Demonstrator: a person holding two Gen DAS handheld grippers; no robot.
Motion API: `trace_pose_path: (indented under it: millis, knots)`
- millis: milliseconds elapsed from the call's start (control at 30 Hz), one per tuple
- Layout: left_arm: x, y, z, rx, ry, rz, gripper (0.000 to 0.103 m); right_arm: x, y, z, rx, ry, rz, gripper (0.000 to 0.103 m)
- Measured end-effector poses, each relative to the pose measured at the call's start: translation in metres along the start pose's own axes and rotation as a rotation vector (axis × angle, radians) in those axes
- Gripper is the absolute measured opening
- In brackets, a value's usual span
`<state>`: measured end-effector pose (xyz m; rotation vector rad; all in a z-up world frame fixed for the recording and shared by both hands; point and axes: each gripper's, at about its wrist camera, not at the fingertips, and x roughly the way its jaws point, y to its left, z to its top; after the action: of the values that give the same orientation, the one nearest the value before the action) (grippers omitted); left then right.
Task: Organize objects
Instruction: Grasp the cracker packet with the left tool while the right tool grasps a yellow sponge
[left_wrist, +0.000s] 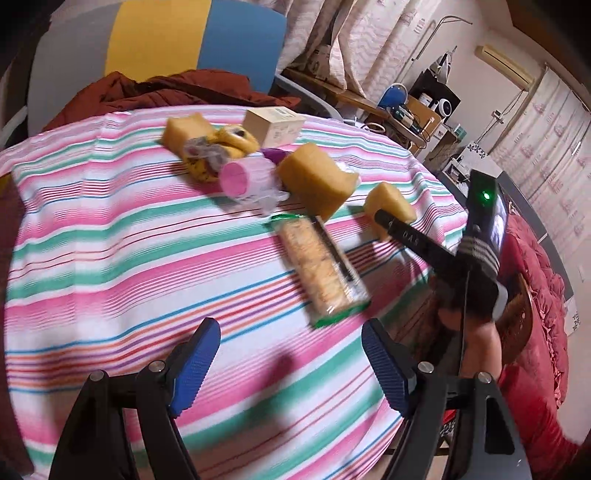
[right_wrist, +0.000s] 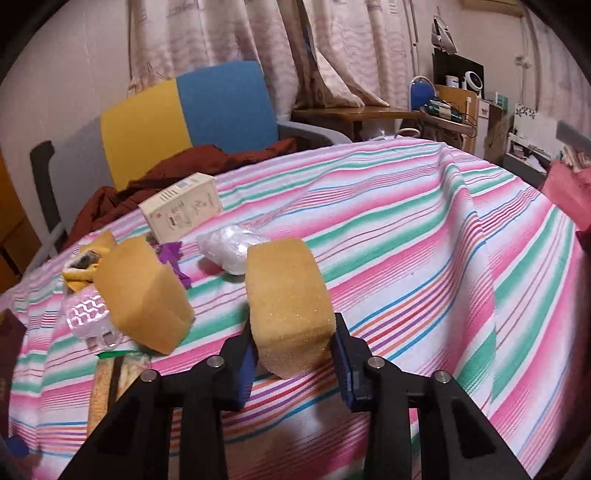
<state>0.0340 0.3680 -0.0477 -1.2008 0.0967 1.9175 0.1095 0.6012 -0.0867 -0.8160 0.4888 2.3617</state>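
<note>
The right gripper (right_wrist: 293, 356) pinches a yellow sponge (right_wrist: 286, 306) between its blue pads (right_wrist: 245, 373), holding it by its near end. The sponge's long axis runs away from the camera, along the fingers, toward the far edge of the table (right_wrist: 424, 229); whether it is lifted or resting on the striped cloth cannot be told. In the left view the same sponge (left_wrist: 389, 206) sits near the table's right edge, with the black finger (left_wrist: 402, 234) of the right gripper against it.

The left gripper (left_wrist: 291, 363) is spread wide and grips nothing, hovering over the near part of the table (left_wrist: 92, 258).

A cracker pack (left_wrist: 321, 267) lies flat in the middle, its long axis running from the near right to the far left, its green end toward the left gripper. A second sponge (left_wrist: 316, 179) lies just beyond it, next to a pink roll (left_wrist: 245, 179) in clear wrap. Farther back are bananas (left_wrist: 221, 151), a third sponge (left_wrist: 186, 131) and a cream box (left_wrist: 275, 125) near the far edge. From the right wrist, a white crumpled bag (right_wrist: 231, 243) lies just beyond the held sponge, and a purple wrapper (right_wrist: 171, 256) shows beside the second sponge (right_wrist: 142, 295).

Behind the table stands a blue and yellow chair (right_wrist: 195, 107) with a brown cloth (right_wrist: 177, 170) on it
</note>
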Motion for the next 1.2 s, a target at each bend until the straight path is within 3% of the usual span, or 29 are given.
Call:
trace_pose_path:
  millis: [133, 400, 500, 567, 800, 933, 1200]
  knots:
    - [0.025, -0.02, 0.017, -0.003, 0.028, -0.021, 0.081, 0.0, -0.004, -0.003, 0.025, -0.01, 0.013, 0.036]
    - [0.069, -0.037, 0.033, 0.052, 0.057, 0.043, 0.081, 0.003, -0.006, -0.004, 0.042, -0.017, 0.017, 0.036]
    - [0.071, -0.042, 0.028, 0.139, 0.023, 0.103, 0.078, 0.004, -0.006, -0.004, 0.042, -0.016, 0.015, 0.036]
    - [0.071, -0.044, 0.022, 0.214, 0.003, 0.14, 0.075, 0.004, -0.006, -0.004, 0.039, -0.015, 0.013, 0.036]
    - [0.051, -0.024, 0.005, 0.296, -0.068, 0.115, 0.051, 0.005, -0.006, -0.004, 0.038, -0.011, 0.013, 0.036]
    - [0.04, -0.013, -0.004, 0.333, -0.117, 0.126, 0.05, 0.003, -0.005, -0.005, 0.031, -0.018, 0.004, 0.036]
    - [0.02, 0.009, -0.024, 0.304, -0.197, 0.114, 0.05, -0.008, -0.001, -0.013, 0.031, -0.024, -0.034, 0.034]
